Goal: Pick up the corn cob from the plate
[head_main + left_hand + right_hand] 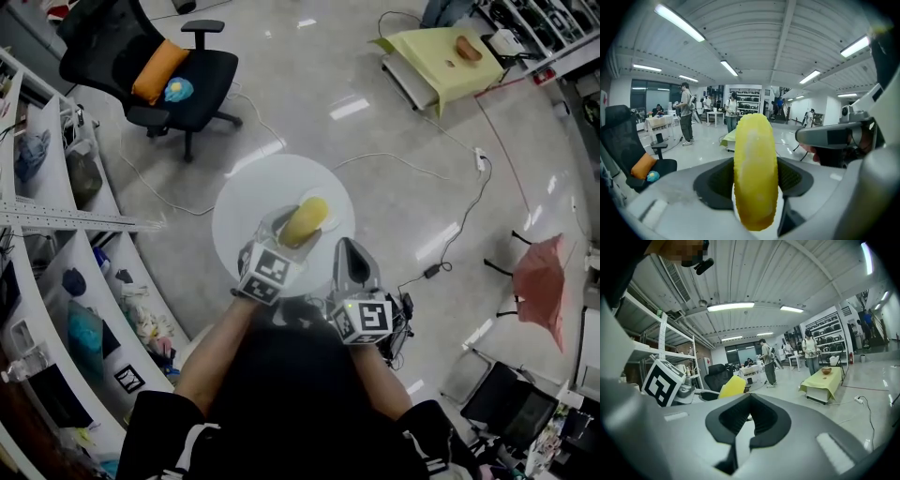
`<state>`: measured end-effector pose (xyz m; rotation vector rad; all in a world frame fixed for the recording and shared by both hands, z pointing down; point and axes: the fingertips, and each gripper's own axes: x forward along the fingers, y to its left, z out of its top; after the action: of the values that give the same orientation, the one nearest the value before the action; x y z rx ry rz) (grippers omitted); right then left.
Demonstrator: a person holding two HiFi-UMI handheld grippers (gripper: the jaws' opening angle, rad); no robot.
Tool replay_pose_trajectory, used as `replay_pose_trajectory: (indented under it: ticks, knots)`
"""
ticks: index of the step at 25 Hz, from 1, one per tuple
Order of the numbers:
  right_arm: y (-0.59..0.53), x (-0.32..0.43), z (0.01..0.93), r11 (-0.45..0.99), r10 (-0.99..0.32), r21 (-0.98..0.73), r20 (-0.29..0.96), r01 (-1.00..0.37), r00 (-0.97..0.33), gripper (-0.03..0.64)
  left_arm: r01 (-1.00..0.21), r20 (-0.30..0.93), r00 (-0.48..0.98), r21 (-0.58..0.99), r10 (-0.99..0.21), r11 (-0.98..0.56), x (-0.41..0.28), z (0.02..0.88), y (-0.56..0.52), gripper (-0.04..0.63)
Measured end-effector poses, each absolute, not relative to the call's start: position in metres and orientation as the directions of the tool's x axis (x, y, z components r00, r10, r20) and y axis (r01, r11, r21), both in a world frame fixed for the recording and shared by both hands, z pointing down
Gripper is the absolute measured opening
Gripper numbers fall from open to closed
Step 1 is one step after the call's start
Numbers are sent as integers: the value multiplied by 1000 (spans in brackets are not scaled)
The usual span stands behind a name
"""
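Observation:
A yellow corn cob [305, 222] hangs above the round white table [253, 202], and my left gripper [302, 232] is shut on it. In the left gripper view the cob [755, 173] stands upright between the dark pads [715, 183], lifted so the room shows behind it. My right gripper [354, 255] hovers just right of the left one, shut, with nothing between its fingers. In the right gripper view its pads [736, 420] meet, and the cob [732, 386] shows beyond them to the left. I cannot make out a plate.
A black office chair [178, 84] with an orange cushion stands at the back left. Shelving [56, 225] runs along the left. A low table under yellow cloth [445, 56] is at the back right. Cables [469, 197] cross the floor. People [686, 112] stand far off.

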<state>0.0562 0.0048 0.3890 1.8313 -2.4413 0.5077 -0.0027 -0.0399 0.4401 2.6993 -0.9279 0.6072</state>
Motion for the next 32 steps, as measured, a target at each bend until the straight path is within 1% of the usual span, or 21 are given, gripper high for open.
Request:
replay_pose_trajectory:
  ticks: [8, 13, 17, 22, 32]
  knots:
    - [4, 51, 374, 259, -931, -196, 212, -946, -298, 9, -681, 362, 682, 1, -635, -732, -27, 406, -36, 265]
    - [-5, 51, 359, 266, -940, -172, 173, -949, -295, 9, -689, 305, 685, -21, -661, -724, -36, 388, -31, 265]
    - [-7, 50, 354, 259, -943, -171, 170, -951, -287, 9, -703, 278, 685, 14, -673, -711, -42, 373, -27, 265]
    - [-12, 53, 346, 258, -948, -161, 149, -953, -281, 9, -731, 213, 672, 37, -709, -681, -51, 353, -27, 265]
    - [-16, 54, 347, 263, -947, -151, 148, -953, -285, 8, -736, 194, 672, 67, -715, -674, -48, 349, -29, 265]
